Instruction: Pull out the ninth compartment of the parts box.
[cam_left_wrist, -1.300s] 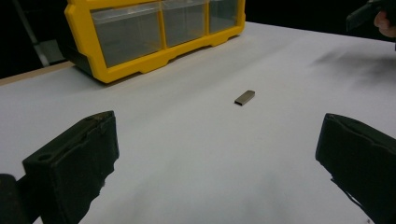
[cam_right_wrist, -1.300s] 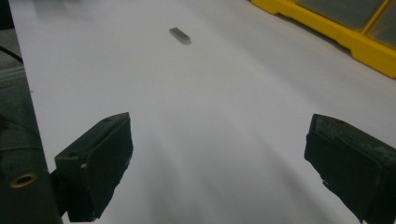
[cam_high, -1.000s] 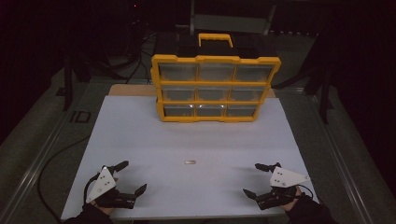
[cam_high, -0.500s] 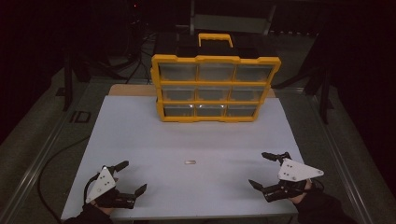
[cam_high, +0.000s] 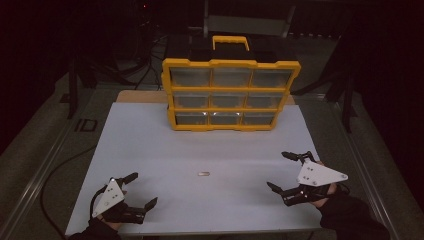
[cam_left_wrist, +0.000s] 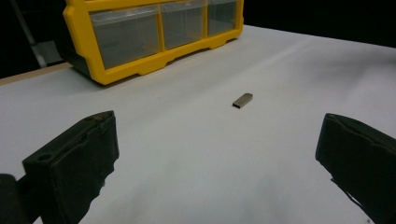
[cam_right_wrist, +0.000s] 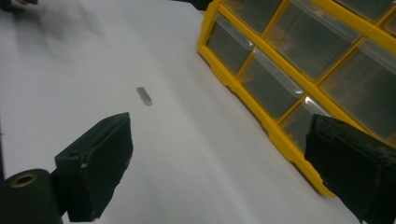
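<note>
From my seat, the white counter (cam_high: 150, 150) lies open across its near and middle stretch, so I can sweep either hand sideways or forward without meeting anything tall. The one thing lying in that space is a small flat metal piece (cam_high: 203, 174), low enough to pass over, roughly midway between the left gripper (cam_high: 134, 190) and the right gripper (cam_high: 278, 170). At the far edge the yellow drawer cabinet (cam_high: 231, 95) stands upright and blocks forward travel there; bare counter flanks it on both sides.

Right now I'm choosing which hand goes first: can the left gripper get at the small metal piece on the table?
Probably yes: the left gripper is open, and bare white table lies between it and the small metal piece.
</note>
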